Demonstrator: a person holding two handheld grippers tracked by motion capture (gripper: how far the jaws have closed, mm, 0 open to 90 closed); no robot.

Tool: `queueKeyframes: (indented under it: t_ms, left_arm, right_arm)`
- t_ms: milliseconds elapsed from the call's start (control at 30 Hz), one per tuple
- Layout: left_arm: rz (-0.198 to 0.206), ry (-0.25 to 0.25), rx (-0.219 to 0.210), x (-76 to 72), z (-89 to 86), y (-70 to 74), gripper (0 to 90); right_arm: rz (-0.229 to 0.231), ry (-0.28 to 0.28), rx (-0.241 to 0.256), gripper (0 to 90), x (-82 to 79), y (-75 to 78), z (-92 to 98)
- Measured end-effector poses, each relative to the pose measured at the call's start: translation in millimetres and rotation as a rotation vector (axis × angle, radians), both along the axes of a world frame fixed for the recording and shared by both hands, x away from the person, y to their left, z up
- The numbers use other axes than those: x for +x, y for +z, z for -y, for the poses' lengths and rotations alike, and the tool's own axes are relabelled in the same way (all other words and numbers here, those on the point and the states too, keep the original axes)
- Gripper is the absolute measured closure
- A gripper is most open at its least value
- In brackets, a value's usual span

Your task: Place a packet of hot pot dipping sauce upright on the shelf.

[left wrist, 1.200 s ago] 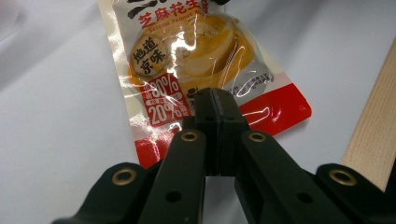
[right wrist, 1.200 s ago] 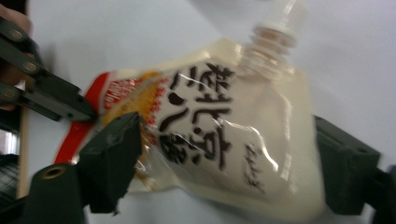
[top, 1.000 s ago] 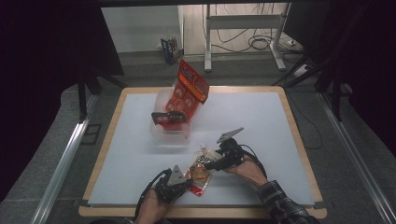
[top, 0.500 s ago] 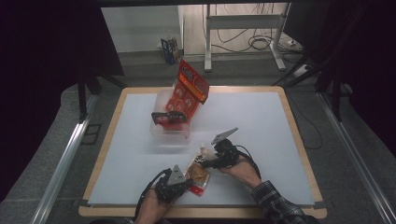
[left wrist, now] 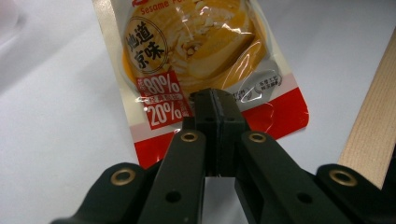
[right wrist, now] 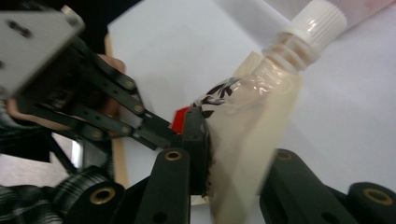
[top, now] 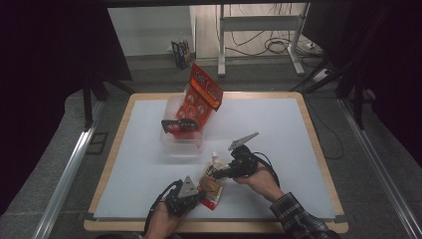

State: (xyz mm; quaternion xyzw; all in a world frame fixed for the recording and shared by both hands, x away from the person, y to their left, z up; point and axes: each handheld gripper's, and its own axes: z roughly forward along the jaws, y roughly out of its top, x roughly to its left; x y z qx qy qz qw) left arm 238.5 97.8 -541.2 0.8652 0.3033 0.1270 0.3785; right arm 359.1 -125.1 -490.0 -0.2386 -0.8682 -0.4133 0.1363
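A sauce pouch (top: pixel 213 185) with a white screw cap (top: pixel 215 157), orange picture and red bottom band lies near the table's front edge. My left gripper (top: pixel 198 191) is shut, its tips (left wrist: pixel 217 100) resting over the red bottom band of the pouch (left wrist: pixel 201 42); nothing shows in the seam between the jaws. My right gripper (top: pixel 217 173) has its jaws on either side of the pouch (right wrist: pixel 261 93) just below the cap (right wrist: pixel 317 23), shut on it (right wrist: pixel 238 140). The cap end is tilted up. The left gripper (right wrist: pixel 180 119) touches the pouch's red corner.
A clear plastic tub (top: pixel 181 142) stands at the table's middle back, holding a tall red snack bag (top: pixel 201 94) and a dark packet (top: pixel 176 124). The wooden table rim (top: pixel 219 226) runs just behind both hands and beside the pouch (left wrist: pixel 369 126).
My right gripper has moved a little left onto the pouch's neck and closed on it. The left gripper has stayed at the pouch's bottom end.
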Motion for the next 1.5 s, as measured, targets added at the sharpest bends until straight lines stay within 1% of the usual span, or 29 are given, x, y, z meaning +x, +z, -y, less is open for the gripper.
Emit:
queueKeyframes:
  t_ms: [33, 167, 233, 300, 333, 400, 433, 567, 667, 800, 967, 1067, 1133, 1300, 1500]
  left_arm:
    - [0.000, 0.000, 0.000, 0.0, -0.1, 0.0, 90.0]
    - [-0.001, 0.000, -0.006, 0.2, -0.5, 0.1, 90.0]
    - [-0.006, -0.004, -0.024, 0.3, -2.3, 0.5, 89.9]
    - [-0.025, -0.022, -0.070, 1.4, -4.8, 0.7, 73.0]
    - [-0.026, -0.016, -0.076, 1.3, -5.5, 1.5, 66.5]
    - [-0.006, 0.008, -0.060, 1.0, -6.1, 3.5, 58.6]
    - [-0.004, 0.012, -0.064, 1.0, -6.8, 4.0, 54.5]
    - [0.000, 0.041, -0.101, 0.3, -12.1, 7.2, 45.0]
    - [0.007, 0.065, -0.112, -0.8, -15.9, 8.8, 37.9]
    - [0.000, 0.092, -0.135, -1.2, -22.9, 10.7, 29.7]
    - [-0.012, 0.108, -0.156, -0.9, -29.6, 11.9, 22.8]
    - [-0.015, 0.114, -0.160, -1.3, -31.6, 12.5, 17.8]
    - [-0.022, 0.114, -0.153, -1.7, -31.8, 12.6, 12.2]
    - [-0.022, 0.104, -0.122, -3.6, -31.3, 12.3, 7.7]
    - [-0.027, 0.116, -0.121, -3.7, -33.4, 12.7, 5.0]
  right_arm:
    - [-0.004, -0.001, 0.004, 77.1, -0.2, 0.8, 0.6]
    - [0.021, -0.002, -0.008, 80.7, -2.9, 3.3, 0.8]
    - [0.040, -0.004, -0.017, 81.9, -5.0, 5.7, -0.2]
    - [0.066, -0.010, -0.021, 82.9, -6.5, 9.1, -0.6]
    - [0.079, -0.013, -0.021, 83.4, -6.8, 12.1, -0.1]
    - [0.103, -0.022, -0.015, 84.2, -6.9, 19.5, 1.5]
    - [0.123, -0.026, -0.016, 84.5, -6.9, 24.4, 2.6]
    - [0.167, -0.031, -0.028, 85.4, -7.7, 35.6, 5.0]
    - [0.180, -0.040, -0.028, 86.2, -8.0, 40.7, 7.1]
    - [0.200, -0.049, -0.017, 87.0, -6.6, 45.6, 9.8]
    - [0.218, -0.053, -0.010, 87.5, -5.1, 54.5, 11.4]
    - [0.245, -0.056, -0.007, 87.6, -3.5, 62.7, 12.1]
    - [0.261, -0.057, -0.007, 87.7, -2.1, 68.4, 12.4]
    - [0.299, -0.066, -0.016, 87.8, 2.3, 79.8, 12.7]
    - [0.333, -0.084, -0.029, 87.9, 12.3, 91.7, 12.8]
